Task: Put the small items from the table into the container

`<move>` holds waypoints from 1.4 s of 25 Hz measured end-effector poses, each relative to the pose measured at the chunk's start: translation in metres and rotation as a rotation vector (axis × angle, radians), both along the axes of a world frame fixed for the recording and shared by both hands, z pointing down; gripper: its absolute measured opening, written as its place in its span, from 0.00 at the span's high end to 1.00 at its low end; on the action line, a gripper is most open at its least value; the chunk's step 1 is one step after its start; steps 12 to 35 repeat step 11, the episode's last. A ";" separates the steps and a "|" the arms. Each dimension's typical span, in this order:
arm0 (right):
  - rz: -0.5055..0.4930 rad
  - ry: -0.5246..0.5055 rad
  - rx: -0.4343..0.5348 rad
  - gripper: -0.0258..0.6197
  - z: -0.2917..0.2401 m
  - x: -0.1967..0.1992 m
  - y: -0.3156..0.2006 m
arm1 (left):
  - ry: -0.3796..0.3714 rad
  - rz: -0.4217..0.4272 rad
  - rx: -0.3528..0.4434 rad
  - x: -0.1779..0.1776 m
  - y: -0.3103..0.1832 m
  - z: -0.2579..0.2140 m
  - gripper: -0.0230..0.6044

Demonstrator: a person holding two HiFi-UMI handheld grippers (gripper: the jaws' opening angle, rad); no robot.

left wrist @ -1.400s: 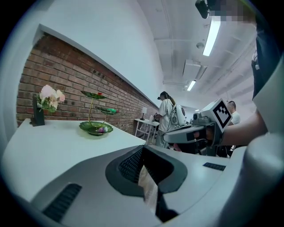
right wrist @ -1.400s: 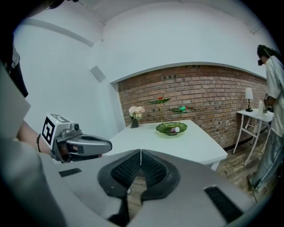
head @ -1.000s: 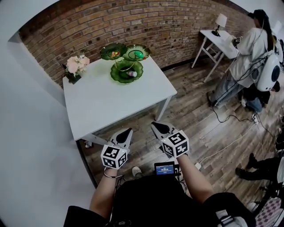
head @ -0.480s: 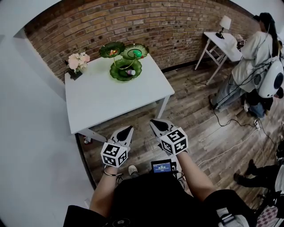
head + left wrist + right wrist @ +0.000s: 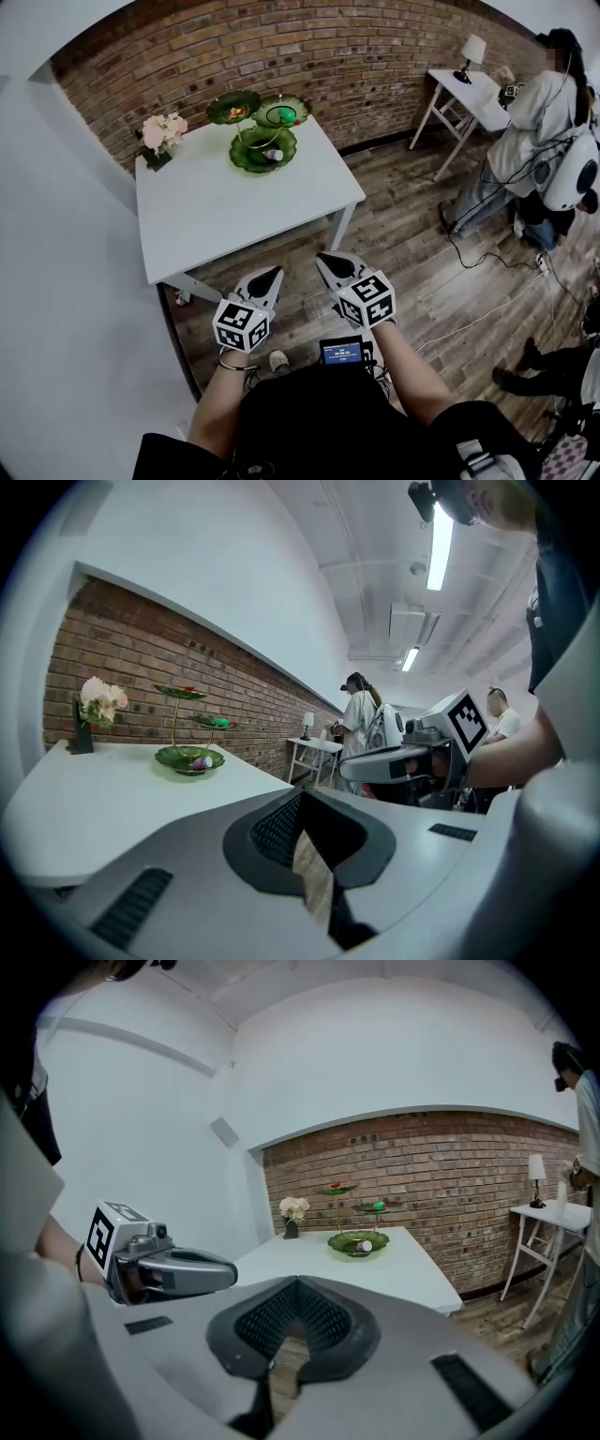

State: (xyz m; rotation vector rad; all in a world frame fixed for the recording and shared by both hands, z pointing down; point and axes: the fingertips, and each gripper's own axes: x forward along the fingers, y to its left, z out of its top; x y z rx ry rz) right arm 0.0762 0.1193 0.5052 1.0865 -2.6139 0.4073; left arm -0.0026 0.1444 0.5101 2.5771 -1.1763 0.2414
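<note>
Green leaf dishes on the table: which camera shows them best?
The head view. It looks down into all three green leaf dishes, so their insides show. Both gripper views see them from the side, small and far away.

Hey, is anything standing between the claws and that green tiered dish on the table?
Nothing visible does. Between left claw, right claw and the green tiered dish lie only wood floor and bare white table; the flower vase stands aside at the far left corner.

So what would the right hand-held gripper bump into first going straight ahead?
Most likely the near edge of the white table, since the right hand-held gripper tilts down toward it. Depth is unclear; it could pass under to the wooden floor.
</note>
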 end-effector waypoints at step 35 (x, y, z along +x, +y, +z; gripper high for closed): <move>0.000 0.004 0.000 0.94 0.001 -0.001 -0.006 | -0.012 0.022 -0.001 0.004 -0.006 0.001 0.95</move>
